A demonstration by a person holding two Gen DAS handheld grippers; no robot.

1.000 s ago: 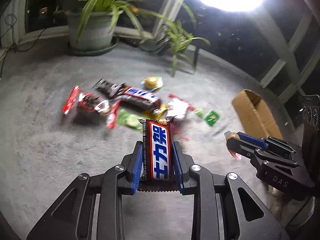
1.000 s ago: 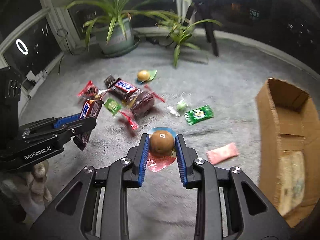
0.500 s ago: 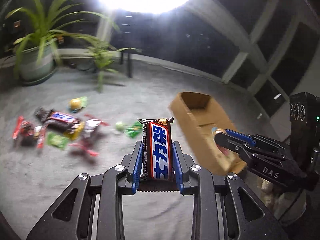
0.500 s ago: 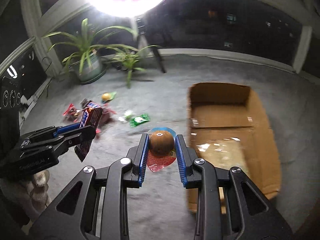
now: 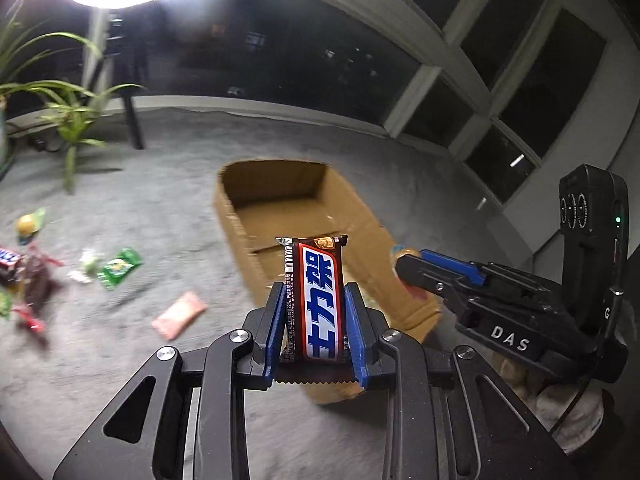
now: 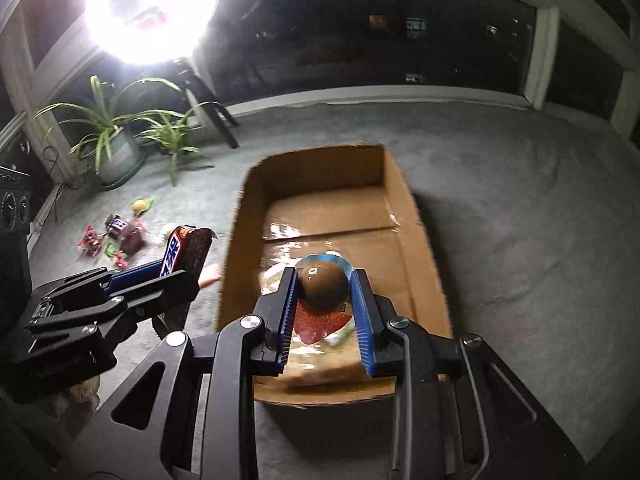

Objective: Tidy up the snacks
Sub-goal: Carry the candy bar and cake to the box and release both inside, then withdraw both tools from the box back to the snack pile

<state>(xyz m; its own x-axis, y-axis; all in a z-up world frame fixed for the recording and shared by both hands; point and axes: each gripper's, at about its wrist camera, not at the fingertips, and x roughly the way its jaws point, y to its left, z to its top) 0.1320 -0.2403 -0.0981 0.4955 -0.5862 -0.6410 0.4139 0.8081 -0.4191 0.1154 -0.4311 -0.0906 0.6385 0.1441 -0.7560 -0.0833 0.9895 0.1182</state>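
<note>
My left gripper (image 5: 314, 304) is shut on a brown chocolate bar (image 5: 318, 300) with a blue and white label, held upright just short of the cardboard box (image 5: 228, 216). The same bar (image 6: 182, 252) and the left gripper (image 6: 176, 270) show at the left of the right wrist view. My right gripper (image 6: 324, 292) is shut on a round brown snack in a blue and red wrapper (image 6: 322, 290), hovering over the near end of the open box (image 6: 416, 248). In the left wrist view the right gripper (image 5: 412, 258) reaches over the box's right wall.
Loose snacks lie on the grey carpet: a green packet (image 5: 120, 268), a pink packet (image 5: 180, 314), and a cluster of dark and red wrappers (image 6: 116, 236) at the left. Potted plants (image 6: 116, 136) and a tripod leg (image 5: 134, 124) stand by the dark windows.
Both grippers have swung right from the snack pile to the box, each still holding its snack. The right gripper now hangs over the box; the pile has slid to the left edge.
</note>
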